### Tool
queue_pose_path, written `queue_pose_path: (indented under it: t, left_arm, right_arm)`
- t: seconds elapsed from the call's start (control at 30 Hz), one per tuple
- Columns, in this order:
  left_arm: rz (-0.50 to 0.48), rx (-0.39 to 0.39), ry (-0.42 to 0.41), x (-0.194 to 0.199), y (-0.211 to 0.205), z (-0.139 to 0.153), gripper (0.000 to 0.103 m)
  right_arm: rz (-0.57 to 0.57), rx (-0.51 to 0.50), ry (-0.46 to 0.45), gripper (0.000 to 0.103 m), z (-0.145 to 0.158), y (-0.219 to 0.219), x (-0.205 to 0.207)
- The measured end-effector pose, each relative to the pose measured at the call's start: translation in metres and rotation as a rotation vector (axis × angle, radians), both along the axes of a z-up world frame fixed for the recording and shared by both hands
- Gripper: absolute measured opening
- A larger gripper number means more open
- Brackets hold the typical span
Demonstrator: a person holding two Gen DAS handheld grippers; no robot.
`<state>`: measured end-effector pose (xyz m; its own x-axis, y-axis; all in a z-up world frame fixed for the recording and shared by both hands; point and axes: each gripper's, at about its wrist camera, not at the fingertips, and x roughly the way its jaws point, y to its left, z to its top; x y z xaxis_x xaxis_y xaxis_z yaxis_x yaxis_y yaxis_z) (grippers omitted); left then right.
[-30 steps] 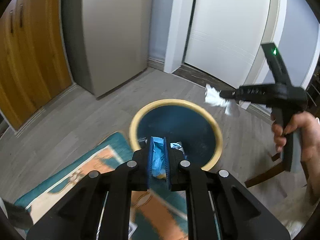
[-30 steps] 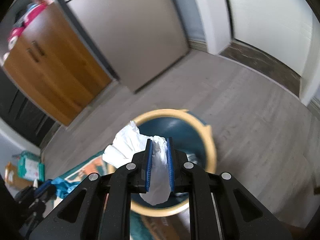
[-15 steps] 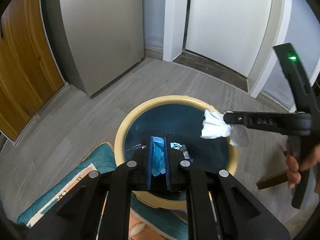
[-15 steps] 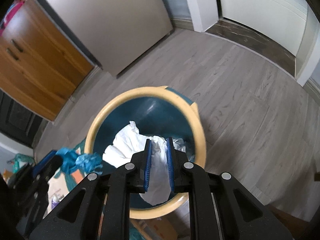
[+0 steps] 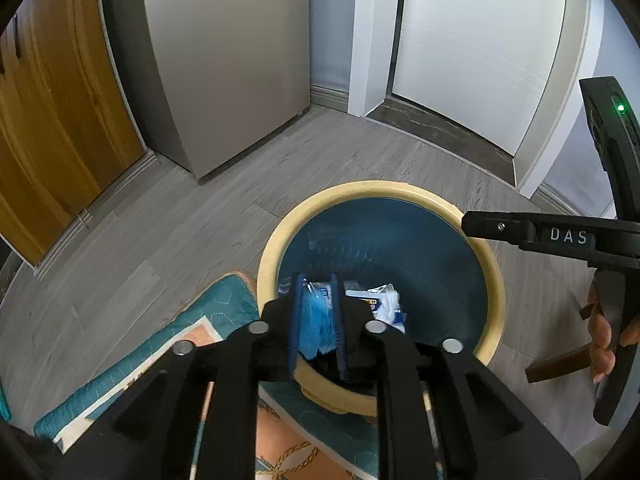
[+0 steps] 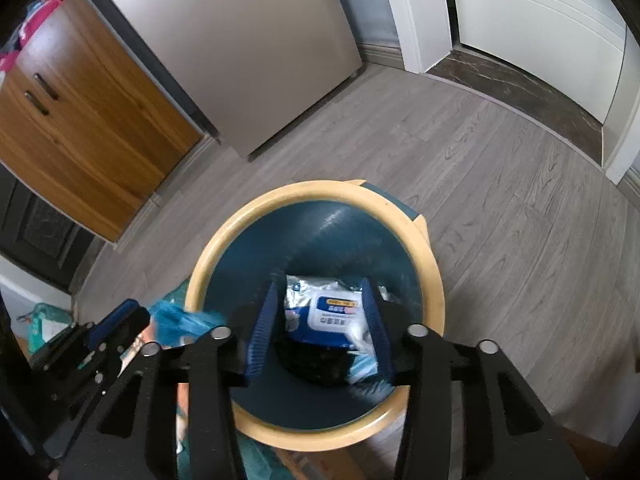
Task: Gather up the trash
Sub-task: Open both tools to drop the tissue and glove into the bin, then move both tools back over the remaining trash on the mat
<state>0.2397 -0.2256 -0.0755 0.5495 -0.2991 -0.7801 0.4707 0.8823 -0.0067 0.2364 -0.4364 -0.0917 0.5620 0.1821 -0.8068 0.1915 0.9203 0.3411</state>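
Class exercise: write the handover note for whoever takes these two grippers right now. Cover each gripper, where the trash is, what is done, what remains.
Left tongs: shut on a crumpled blue plastic scrap, held over the near edge of the round dark-blue bin with the cream rim.
Right tongs: open and empty above the bin.
In the bin: a white-and-blue wet-wipe pack and crumpled white paper.
Done: the right gripper's load is in.
Left: open the left tongs over the bin to drop the blue scrap.
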Motion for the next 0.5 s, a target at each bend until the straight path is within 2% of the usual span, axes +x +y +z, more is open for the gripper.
queue_pose_path:
  t: [0.07, 0.23, 0.3, 0.37, 0.47, 0.5]
  left_arm:
    - [0.01, -0.003, -0.005, -0.001, 0.004, 0.002, 0.039]
    - [0.036, 0.005, -0.027, -0.013, 0.021, 0.013, 0.053]
    - [0.053, 0.01, -0.039, -0.019, 0.029, 0.02, 0.061]
    - [0.076, 0.011, -0.051, -0.025, 0.039, 0.028, 0.071]
    - [0.108, 0.025, -0.077, -0.036, 0.053, 0.038, 0.086]
    - [0.12, 0.036, -0.089, -0.039, 0.06, 0.043, 0.088]
  right_arm:
    - [0.003, -0.005, -0.005, 0.058, 0.003, 0.003, -0.001]
    - [-0.001, 0.01, -0.033, 0.075, 0.013, 0.008, -0.004]
    - [0.004, 0.013, -0.052, 0.08, 0.021, 0.012, -0.006]
    - [0.007, 0.034, -0.075, 0.094, 0.031, 0.017, -0.011]
    - [0.029, 0.051, -0.119, 0.097, 0.046, 0.027, -0.017]
    - [0.037, 0.043, -0.13, 0.097, 0.05, 0.031, -0.02]
